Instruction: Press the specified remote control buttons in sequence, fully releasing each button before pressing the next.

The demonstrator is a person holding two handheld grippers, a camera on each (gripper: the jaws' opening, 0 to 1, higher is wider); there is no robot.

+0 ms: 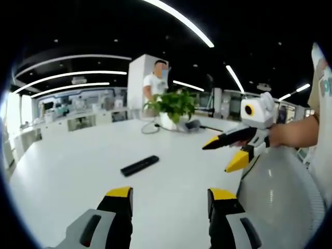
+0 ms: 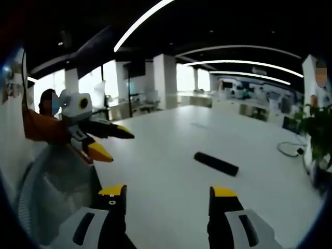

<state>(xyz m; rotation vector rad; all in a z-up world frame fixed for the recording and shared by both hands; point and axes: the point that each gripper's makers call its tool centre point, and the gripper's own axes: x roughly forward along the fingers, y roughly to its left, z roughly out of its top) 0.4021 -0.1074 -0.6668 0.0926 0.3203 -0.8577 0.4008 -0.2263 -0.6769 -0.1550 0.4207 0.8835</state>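
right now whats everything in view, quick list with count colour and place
remote control: 1, black, lying flat on the white table, apart from both grippers
table: 1, white, large, under the remote control
potted plant: 1, green leaves in a white pot, far side of the table
cable: 1, dark, looped on the table near the potted plant
chair: 1, grey mesh back, at the table edge
bystander: 1, white shirt, standing behind the potted plant
left gripper: 1, black with yellow tips, jaws open, above the table
right gripper: 1, black with yellow tips, jaws open, above the table
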